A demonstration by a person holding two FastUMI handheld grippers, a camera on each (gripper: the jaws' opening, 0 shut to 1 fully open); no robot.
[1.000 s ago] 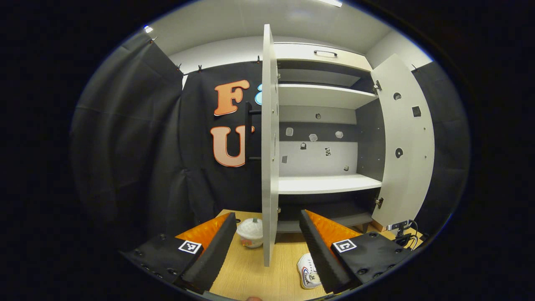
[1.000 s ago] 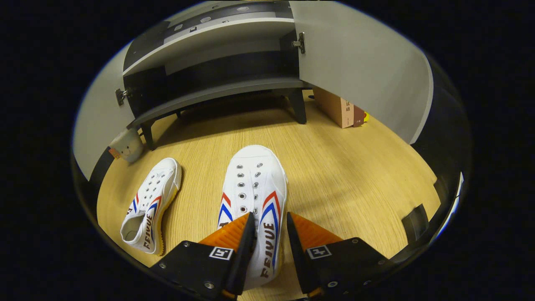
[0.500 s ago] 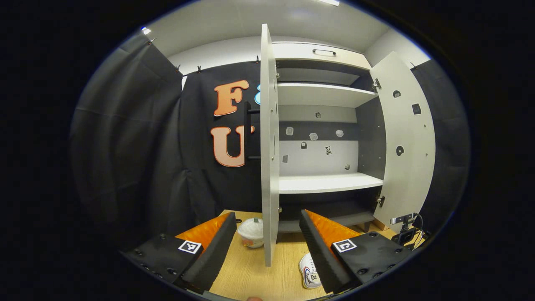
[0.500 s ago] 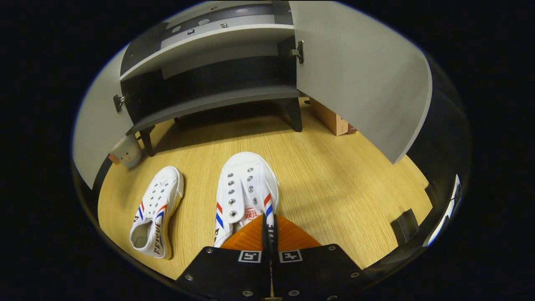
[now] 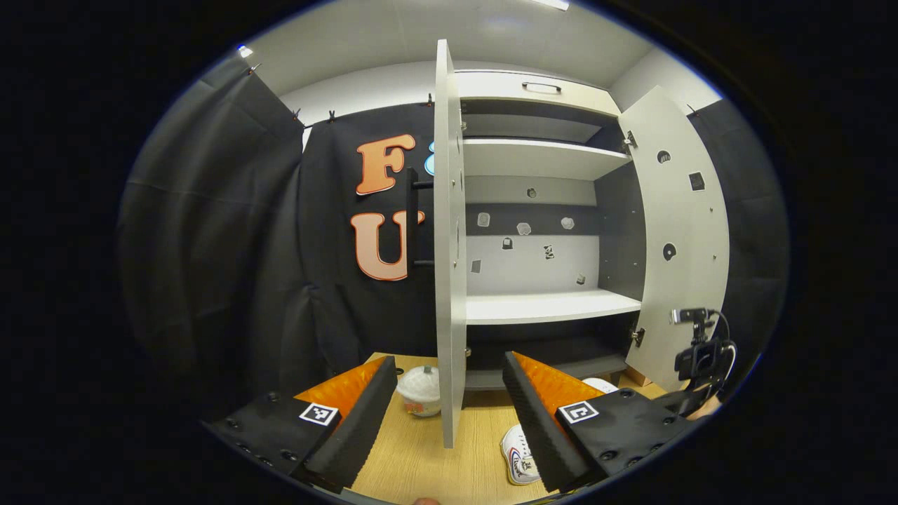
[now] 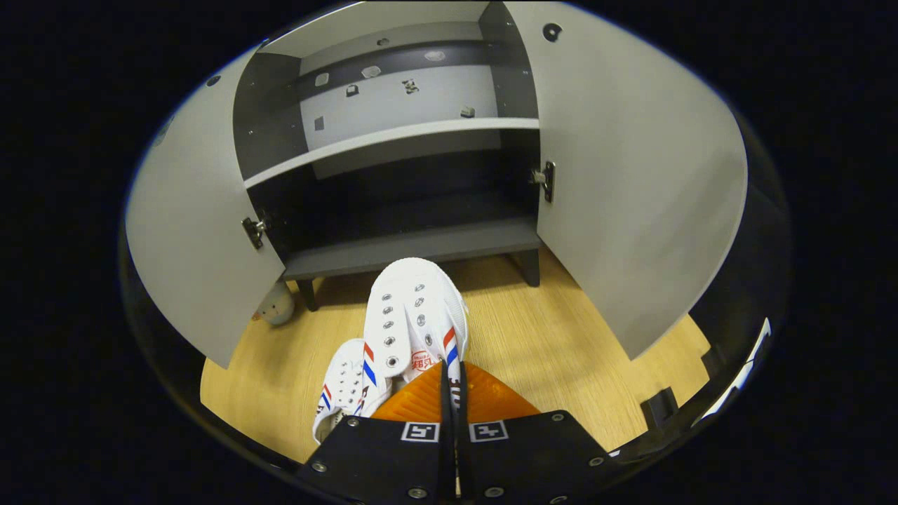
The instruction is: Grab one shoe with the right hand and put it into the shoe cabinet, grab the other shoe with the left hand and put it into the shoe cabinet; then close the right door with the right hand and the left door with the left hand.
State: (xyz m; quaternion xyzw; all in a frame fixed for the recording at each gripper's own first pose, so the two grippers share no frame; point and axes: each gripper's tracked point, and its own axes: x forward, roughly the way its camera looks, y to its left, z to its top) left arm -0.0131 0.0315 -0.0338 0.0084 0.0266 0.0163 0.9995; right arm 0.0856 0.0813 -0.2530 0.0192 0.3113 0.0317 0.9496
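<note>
White canvas shoe (image 5: 518, 454) with striped sides lies on the wooden tabletop (image 5: 421, 456) below the left tool (image 5: 443, 410), jaws apart, waiting. Right tool (image 6: 452, 393) grips the other shoe (image 6: 414, 315), toe toward the grey cabinet's bottom shelf (image 6: 414, 245).

No word can be read whole. The held shoe (image 6: 414, 315) has a small round red emblem on its tongue, its characters too small to make out, and dark side lettering mostly hidden behind the right gripper (image 6: 451, 366). The second shoe (image 5: 518, 456) shows a blurred heel print. Square coded markers sit on the right gripper's fingers and on those of the left gripper (image 5: 449, 359).
</note>
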